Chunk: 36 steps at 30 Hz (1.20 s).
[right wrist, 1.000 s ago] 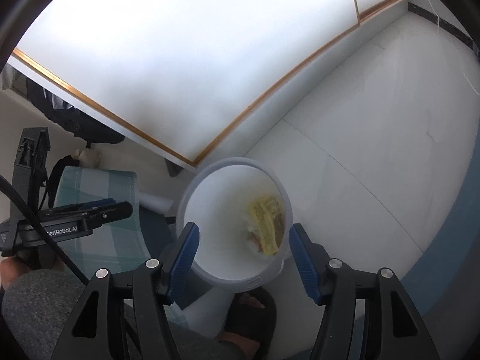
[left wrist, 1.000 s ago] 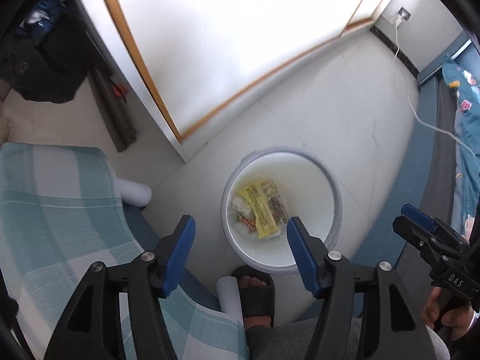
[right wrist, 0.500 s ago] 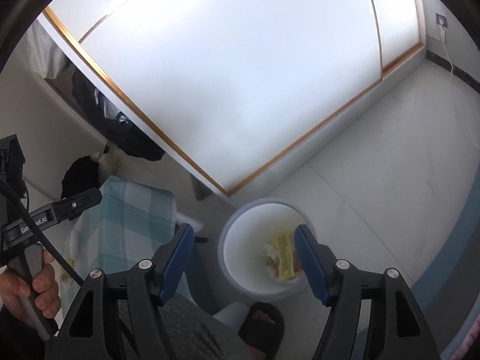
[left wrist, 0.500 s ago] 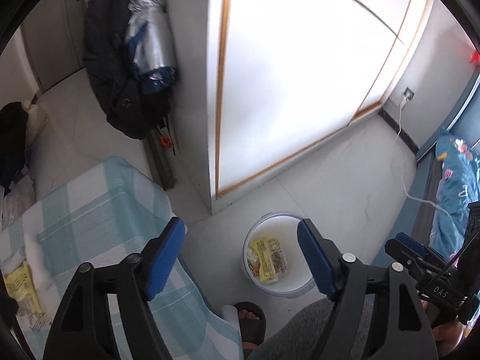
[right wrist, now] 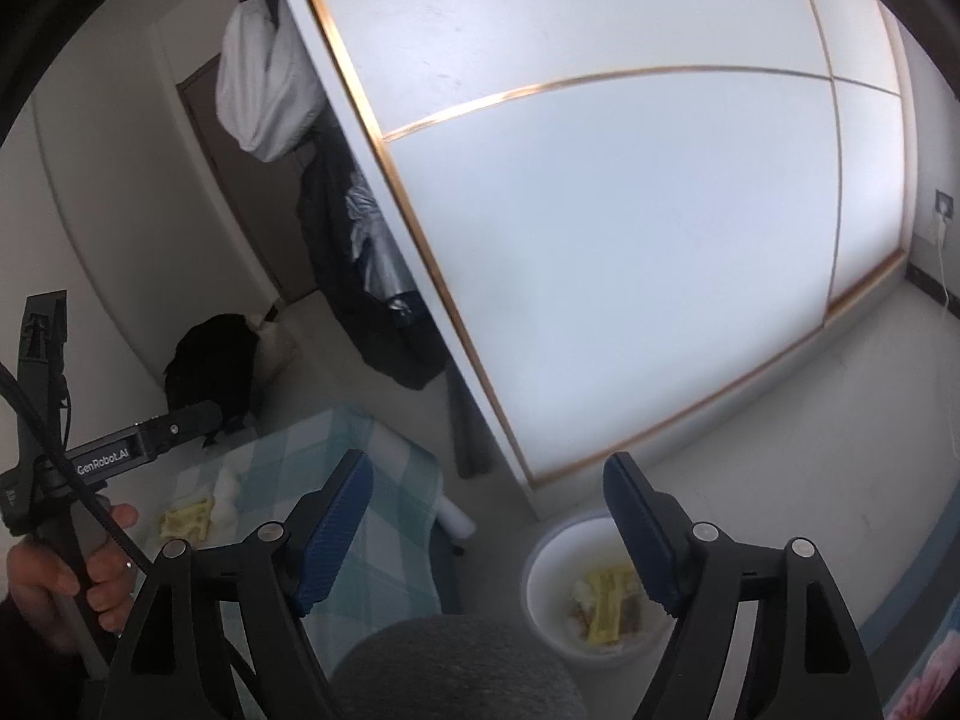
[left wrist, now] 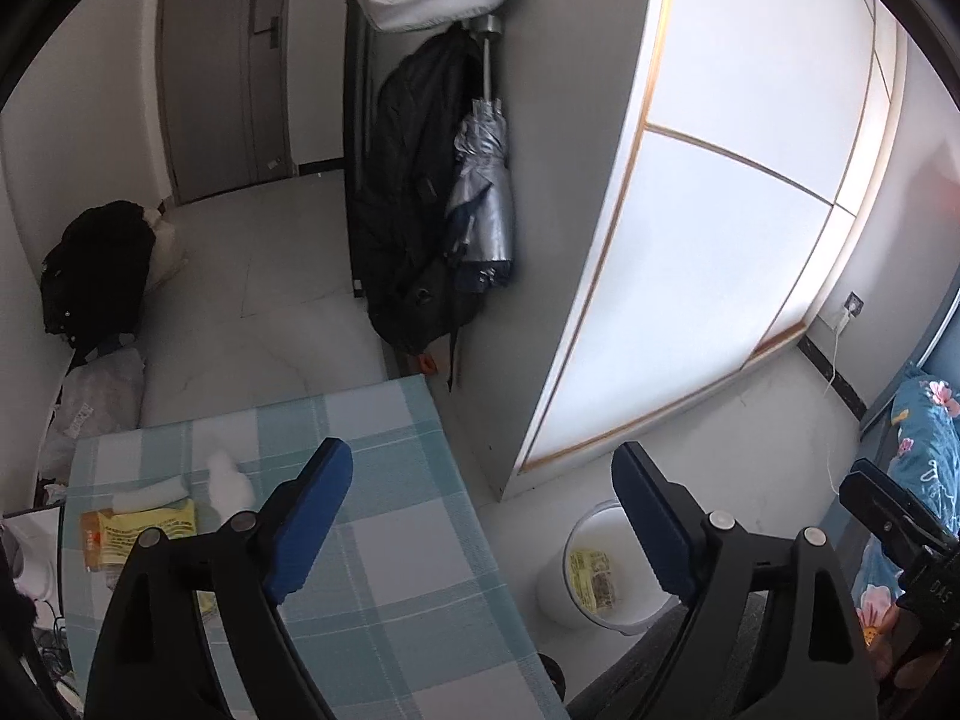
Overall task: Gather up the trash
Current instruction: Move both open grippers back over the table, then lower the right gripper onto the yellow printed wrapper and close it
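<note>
Over the checked table [left wrist: 384, 540] now, not over the bin: both cameras have swung up and away, so the white bin [left wrist: 558, 588] that filled the middle of each view a second ago sits low and small on the floor beside the table. Left gripper [left wrist: 480, 516] has its jaws spread wide, nothing between them; right gripper [right wrist: 486, 528] likewise gapes wide and empty. Left hand [right wrist: 66, 576] comes into the right wrist view, wrapped around its gripper's handle. One bin, and inside it one yellow wrapper [left wrist: 591, 576] with some smaller scraps beside it, too blurred to count. Up on the tablecloth, newly in sight: one yellow packet [left wrist: 141, 531] lying flat near the far left edge, and two white tissue wads [left wrist: 228, 480] just beside it, one touching the packet's top edge.
</note>
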Available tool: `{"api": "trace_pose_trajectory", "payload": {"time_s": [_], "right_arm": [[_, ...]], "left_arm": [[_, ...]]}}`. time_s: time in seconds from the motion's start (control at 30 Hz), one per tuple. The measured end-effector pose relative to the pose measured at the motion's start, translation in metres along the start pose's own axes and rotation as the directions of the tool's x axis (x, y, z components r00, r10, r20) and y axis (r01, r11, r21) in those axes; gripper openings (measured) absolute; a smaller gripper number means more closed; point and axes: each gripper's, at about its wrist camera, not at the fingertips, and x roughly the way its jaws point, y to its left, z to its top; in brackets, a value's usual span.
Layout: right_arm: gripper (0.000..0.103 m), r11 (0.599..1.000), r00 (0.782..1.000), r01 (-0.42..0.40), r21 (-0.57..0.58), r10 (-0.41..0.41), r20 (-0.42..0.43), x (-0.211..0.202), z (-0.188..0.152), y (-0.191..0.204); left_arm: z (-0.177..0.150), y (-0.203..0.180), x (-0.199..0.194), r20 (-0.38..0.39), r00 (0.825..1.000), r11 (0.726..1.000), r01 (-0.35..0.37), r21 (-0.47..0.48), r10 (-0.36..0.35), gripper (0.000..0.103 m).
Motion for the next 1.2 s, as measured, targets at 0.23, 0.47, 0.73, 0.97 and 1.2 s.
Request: {"api": "trace_pose_trajectory", "payload": {"time_s": [0.23,0.47,0.73,0.97,1.2], "right_arm": [[0.084,0.991,0.996,-0.082,-0.107,0.086,0.03,-0.002,0.002,0.073],[0.091,0.966,0.984,-0.168,-0.198,0.175,0.02,0.004,-0.009,0.134],[0.093,0.941,0.975,-0.224,-0.255,0.215,-0.065,0.035,-0.032,0.195],[0.095,0.923,0.965,-0.255,-0.289,0.227,-0.128,0.065,-0.061,0.236],[0.095,0.898,0.952,-0.288,-0.331,0.231,-0.202,0.095,-0.085,0.269]], "left_arm": [[-0.007,0.05,-0.041,0.123,0.985,0.992,-0.116,-0.049,0.121,0.094],[-0.021,0.102,-0.068,0.162,0.968,0.977,-0.171,-0.127,0.191,0.098],[-0.05,0.164,-0.082,0.178,0.954,0.951,-0.195,-0.239,0.24,0.098],[-0.079,0.233,-0.064,0.08,0.953,0.904,-0.248,-0.349,0.292,0.098],[-0.107,0.271,-0.056,0.041,0.946,0.882,-0.285,-0.376,0.323,0.098]]}}
